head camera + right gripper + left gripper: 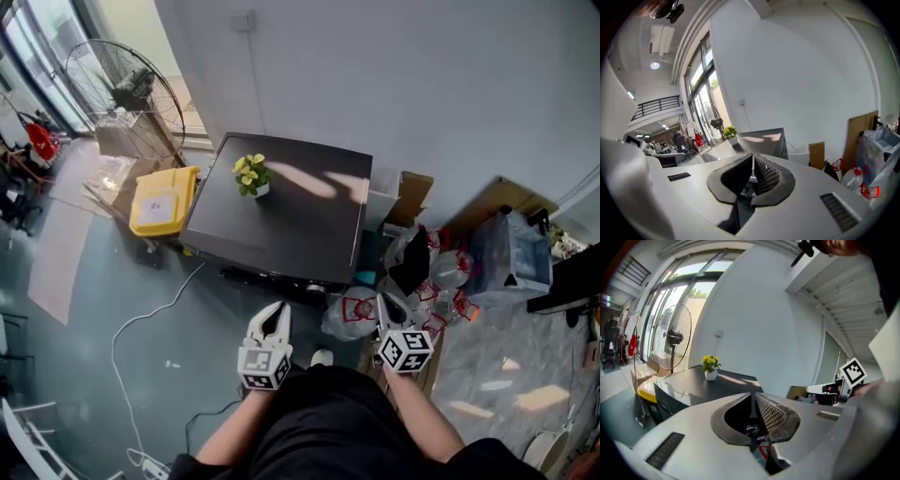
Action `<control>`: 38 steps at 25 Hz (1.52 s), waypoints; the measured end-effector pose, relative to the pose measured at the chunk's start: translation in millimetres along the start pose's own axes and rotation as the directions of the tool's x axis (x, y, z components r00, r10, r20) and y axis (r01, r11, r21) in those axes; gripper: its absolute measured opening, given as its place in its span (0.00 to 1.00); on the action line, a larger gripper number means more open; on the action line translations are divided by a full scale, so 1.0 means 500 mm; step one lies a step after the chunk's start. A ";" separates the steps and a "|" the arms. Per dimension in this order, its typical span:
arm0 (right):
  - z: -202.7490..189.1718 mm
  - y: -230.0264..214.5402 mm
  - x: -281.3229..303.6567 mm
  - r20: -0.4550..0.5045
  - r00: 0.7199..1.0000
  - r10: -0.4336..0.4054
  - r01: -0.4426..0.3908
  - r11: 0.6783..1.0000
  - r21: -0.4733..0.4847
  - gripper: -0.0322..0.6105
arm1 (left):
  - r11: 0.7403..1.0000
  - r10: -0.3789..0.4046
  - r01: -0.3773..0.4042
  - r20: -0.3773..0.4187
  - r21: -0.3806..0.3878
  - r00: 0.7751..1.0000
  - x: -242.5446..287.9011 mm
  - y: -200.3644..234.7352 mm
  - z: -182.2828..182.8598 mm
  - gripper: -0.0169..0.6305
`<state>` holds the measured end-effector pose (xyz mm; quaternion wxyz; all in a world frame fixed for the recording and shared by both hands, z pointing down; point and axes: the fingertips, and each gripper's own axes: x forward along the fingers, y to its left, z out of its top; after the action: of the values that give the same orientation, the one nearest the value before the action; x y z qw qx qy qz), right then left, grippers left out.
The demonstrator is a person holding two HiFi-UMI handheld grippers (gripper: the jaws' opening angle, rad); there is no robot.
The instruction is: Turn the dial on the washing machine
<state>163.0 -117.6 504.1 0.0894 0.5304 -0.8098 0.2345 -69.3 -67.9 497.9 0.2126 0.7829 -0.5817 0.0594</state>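
Note:
The washing machine is a dark grey box against the white wall, seen from above, with a small pot of yellow flowers on its lid. Its front face is in shadow and no dial shows. My left gripper hangs shut and empty in front of the machine, close to my body. To its right, my right gripper is also shut and empty. In the left gripper view the jaws meet with nothing between them, and the machine lies ahead at the left. The right gripper shows shut the same way.
A yellow bin stands left of the machine, with a large fan behind it. A white cable trails over the floor. Plastic bags, cardboard and a clear crate crowd the right side.

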 end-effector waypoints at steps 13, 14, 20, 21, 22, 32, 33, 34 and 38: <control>0.175 0.142 -0.027 0.138 0.990 -0.020 0.041 0.988 -0.152 0.05 | 0.986 -0.110 0.081 0.198 0.147 0.974 -0.048 0.055 0.259 0.04; 0.181 0.151 -0.026 0.147 0.989 -0.029 0.052 0.987 -0.153 0.05 | 0.984 -0.116 0.085 0.199 0.158 0.973 -0.050 0.064 0.267 0.03; 0.186 0.200 -0.024 0.171 0.983 -0.069 0.096 0.983 -0.156 0.05 | 0.975 -0.137 0.098 0.187 0.201 0.973 -0.065 0.112 0.286 0.04; 0.186 0.207 -0.024 0.174 0.982 -0.073 0.102 0.982 -0.160 0.05 | 0.973 -0.143 0.103 0.189 0.204 0.971 -0.068 0.118 0.288 0.04; 0.187 0.213 -0.022 0.175 0.981 -0.079 0.108 0.981 -0.162 0.05 | 0.972 -0.150 0.110 0.192 0.207 0.970 -0.070 0.123 0.289 0.04; 0.178 0.271 -0.016 0.180 0.979 -0.092 0.127 0.974 -0.190 0.05 | 0.972 -0.178 0.143 0.192 0.184 0.965 -0.097 0.163 0.288 0.03; 0.179 0.277 -0.014 0.180 0.979 -0.092 0.126 0.973 -0.192 0.05 | 0.972 -0.180 0.145 0.191 0.183 0.965 -0.098 0.165 0.287 0.03; 0.179 0.282 -0.013 0.181 0.979 -0.091 0.126 0.973 -0.194 0.05 | 0.972 -0.182 0.148 0.189 0.181 0.965 -0.100 0.166 0.287 0.03; 0.181 0.295 -0.009 0.178 0.980 -0.090 0.126 0.972 -0.199 0.05 | 0.972 -0.184 0.150 0.190 0.179 0.964 -0.104 0.173 0.294 0.04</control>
<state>41.4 -108.8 381.4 0.0890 0.5793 -0.8044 0.0973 -189.6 -100.9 370.3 0.0908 0.8460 -0.5254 0.0074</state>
